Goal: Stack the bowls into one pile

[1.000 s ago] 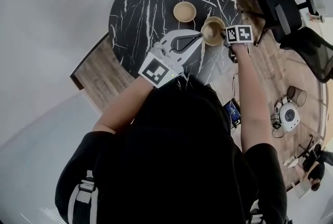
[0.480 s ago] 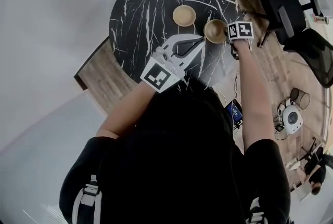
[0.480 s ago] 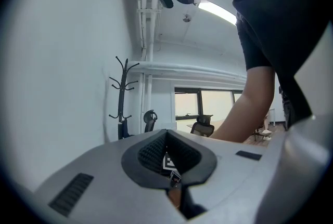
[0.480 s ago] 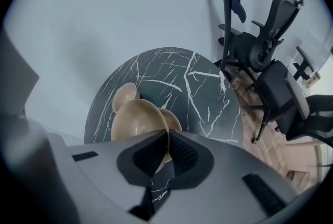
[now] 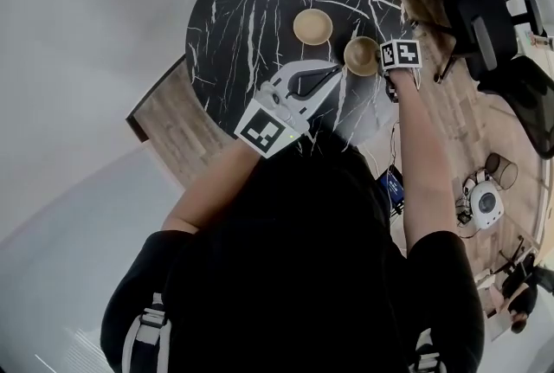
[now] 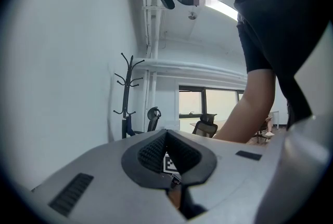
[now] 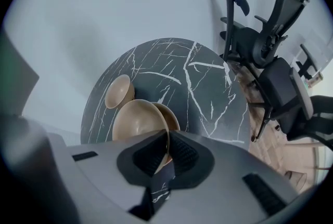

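1. Right gripper [image 7: 167,134]: pointed steeply down, pads pinched on the near rim of the held bowl [image 7: 136,118]. The thin wall stands edge-on between the two pads.
2. Held bowl: tan and round, so no long axis. Mouth faces up, and in the head view the rim reads as a near circle. In the right gripper view the inside tips a little toward the camera.
3. Location: over the right part of the round black marble table [image 5: 238,12], on the person's side.
4. Second bowl [image 7: 171,116]: same tan, directly under and behind the held one, mouth up. Only its right edge shows. Cannot tell whether the two touch.
5. Third bowl [image 5: 312,26]: alone on the table, mouth up, farther in and to the left, apart from the pair.
6. Left gripper [image 6: 166,133]: held about level over the table's near part, just left of the held bowl. Fingertips are pressed together with nothing between them.
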### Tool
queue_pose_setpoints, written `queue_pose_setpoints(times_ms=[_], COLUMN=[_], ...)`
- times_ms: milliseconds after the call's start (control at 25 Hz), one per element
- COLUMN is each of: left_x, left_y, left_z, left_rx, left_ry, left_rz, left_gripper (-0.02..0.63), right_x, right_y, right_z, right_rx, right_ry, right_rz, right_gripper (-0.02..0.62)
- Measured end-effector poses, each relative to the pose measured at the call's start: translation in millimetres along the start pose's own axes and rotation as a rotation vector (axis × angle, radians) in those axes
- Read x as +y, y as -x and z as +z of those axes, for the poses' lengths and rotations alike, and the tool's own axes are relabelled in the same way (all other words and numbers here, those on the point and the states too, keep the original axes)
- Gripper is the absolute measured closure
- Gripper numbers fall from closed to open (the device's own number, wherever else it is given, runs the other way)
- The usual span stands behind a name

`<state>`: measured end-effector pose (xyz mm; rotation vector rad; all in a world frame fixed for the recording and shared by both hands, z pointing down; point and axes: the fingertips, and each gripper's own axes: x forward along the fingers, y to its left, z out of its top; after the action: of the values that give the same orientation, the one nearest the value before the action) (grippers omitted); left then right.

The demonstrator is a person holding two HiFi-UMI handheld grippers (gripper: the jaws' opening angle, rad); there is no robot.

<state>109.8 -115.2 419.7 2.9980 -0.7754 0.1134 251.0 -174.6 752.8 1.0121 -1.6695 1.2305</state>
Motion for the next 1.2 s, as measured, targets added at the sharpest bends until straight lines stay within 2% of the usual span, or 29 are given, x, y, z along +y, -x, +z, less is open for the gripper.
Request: queue_pose_setpoints(times_ms=[120, 360, 760, 920, 1200], left_x=[3, 5, 4, 7, 15], left_y=[1, 0, 0, 6, 22], left_z=[-3, -3, 2, 4, 4], left_rx=[0.011, 0.014, -0.012, -0.019, -0.024], left_ry=[0.030, 0.017, 0.023, 0.017, 0.028], left_rz=[0.016, 0.014, 0.015, 0.024, 0.073], left_gripper=[0.603, 0.603, 0.603, 0.603, 0.603], right_x=[-1, -4, 0, 8, 49], right_y=[-5, -9, 10, 26, 60], right_z=[1, 1, 9, 17, 34], right_rx=[0.005, 0.001, -0.012, -0.056, -0.170], right_ry=[0.001, -0.015, 0.036, 0.068, 0.208], right_rz=[-0.001, -0.005, -0.027, -0.026, 0.009], right_gripper=[0.584, 0.575, 0.531, 0.531, 0.531])
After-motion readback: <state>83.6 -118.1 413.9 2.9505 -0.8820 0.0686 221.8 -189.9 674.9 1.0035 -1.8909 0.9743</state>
